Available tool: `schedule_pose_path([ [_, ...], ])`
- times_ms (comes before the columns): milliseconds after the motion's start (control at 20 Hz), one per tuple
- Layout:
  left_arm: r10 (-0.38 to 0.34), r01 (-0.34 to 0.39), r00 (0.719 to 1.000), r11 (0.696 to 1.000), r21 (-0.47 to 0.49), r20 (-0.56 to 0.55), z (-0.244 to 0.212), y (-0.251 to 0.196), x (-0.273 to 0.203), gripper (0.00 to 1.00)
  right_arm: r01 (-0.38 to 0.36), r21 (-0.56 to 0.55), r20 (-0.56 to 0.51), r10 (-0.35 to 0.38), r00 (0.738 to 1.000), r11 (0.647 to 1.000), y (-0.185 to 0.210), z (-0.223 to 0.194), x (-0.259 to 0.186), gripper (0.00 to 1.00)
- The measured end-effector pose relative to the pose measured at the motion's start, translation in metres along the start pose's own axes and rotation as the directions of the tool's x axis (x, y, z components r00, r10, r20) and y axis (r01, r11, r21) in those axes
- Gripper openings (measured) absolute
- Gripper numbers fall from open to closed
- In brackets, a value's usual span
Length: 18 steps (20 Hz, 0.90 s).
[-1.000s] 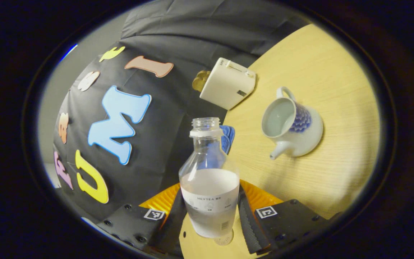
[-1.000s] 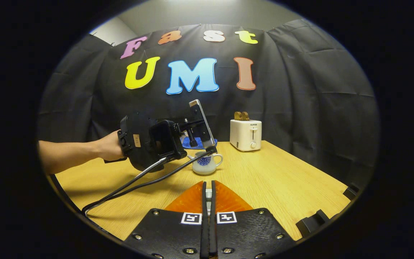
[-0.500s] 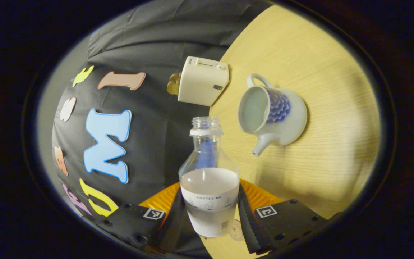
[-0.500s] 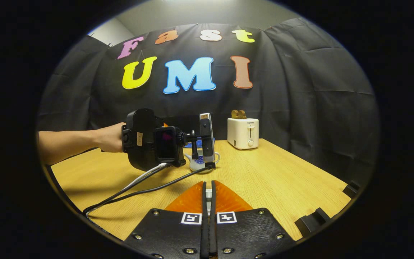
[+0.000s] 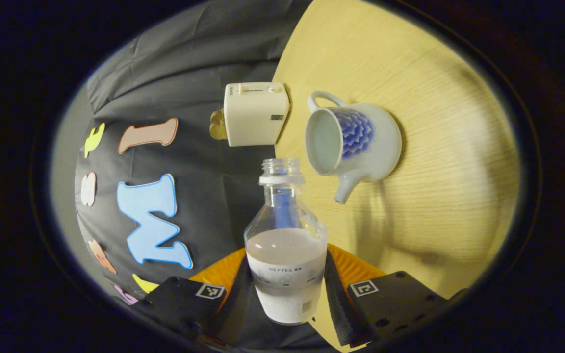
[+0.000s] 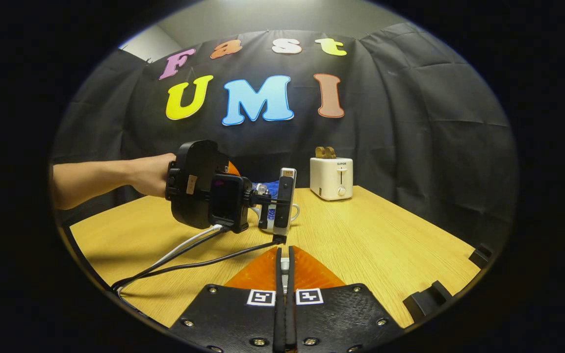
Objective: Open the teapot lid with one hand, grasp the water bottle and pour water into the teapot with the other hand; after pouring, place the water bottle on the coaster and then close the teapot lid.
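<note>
your left gripper view is rolled sideways, close above the teapot (image 5: 353, 139); your right gripper view sits low, level, farther back. both share the toaster (image 6: 331, 178).

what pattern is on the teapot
A blue scale-like petal pattern on the white teapot, just below its open rim; clearest in the left gripper view.

White toaster (image 6: 331, 178) on wooden table (image 6: 385, 245)

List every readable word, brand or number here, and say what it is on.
None can be quoted reliably.
bottle: a short line of print on its label, too small and blurred.
toaster: a small mark on the front, too small.
square markers: patterns, no words.
</note>
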<state>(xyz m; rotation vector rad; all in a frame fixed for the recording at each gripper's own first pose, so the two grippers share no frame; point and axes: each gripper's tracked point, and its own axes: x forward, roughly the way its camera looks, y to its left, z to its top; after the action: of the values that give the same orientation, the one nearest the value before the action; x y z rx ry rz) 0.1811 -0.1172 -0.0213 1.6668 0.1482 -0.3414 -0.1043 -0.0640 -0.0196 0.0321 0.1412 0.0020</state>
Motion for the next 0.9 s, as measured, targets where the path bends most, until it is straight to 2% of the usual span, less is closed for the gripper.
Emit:
schedule_pose_path([
  [150,-0.030,0.031,0.999,0.998,0.050,-0.016,-0.002,-0.005,0.000,0.84,0.004,0.005,0.004,-0.004,1.000,1.000,-0.002,0.000,0.000,0.01],
  [900,0.007,-0.001,1.000,0.972,0.234,-0.027,0.001,0.016,0.003,0.84,0.000,0.008,-0.004,0.000,1.000,1.000,-0.002,-0.002,0.001,0.01],
])
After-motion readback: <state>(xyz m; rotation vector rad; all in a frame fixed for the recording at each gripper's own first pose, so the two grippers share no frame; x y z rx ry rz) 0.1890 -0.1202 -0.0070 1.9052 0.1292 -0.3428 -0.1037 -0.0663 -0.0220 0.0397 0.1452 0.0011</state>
